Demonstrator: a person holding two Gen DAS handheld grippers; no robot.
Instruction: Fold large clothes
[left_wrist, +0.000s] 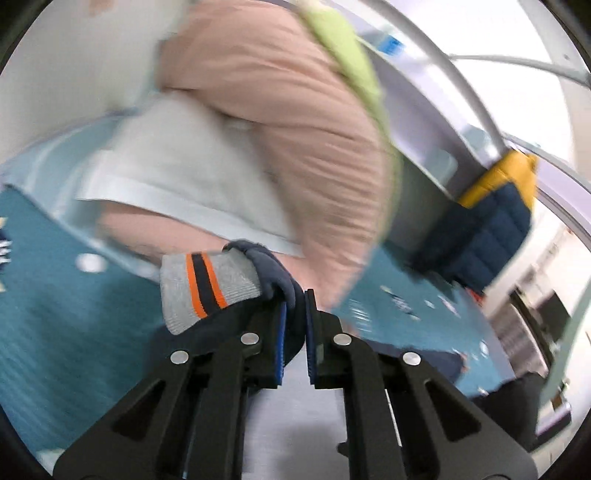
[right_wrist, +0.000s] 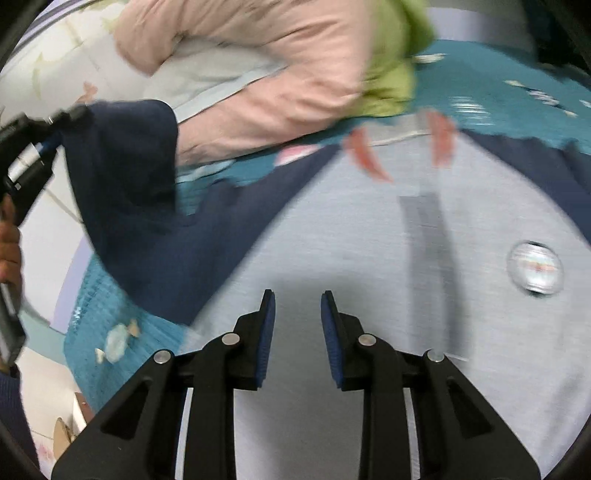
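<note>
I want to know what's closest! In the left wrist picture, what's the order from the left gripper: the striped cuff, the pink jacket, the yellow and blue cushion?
1. Striped cuff, pinched in the jaws.
2. Pink jacket, just ahead.
3. Yellow and blue cushion, far right.

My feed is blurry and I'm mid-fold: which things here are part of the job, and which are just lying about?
Part of the job:
- grey and navy sweater
- its striped cuff, clamped in the left gripper
- right gripper, jaws open above the sweater

Lying about:
- pink garment
- green cloth
- teal blanket
- yellow and blue padded item
</note>
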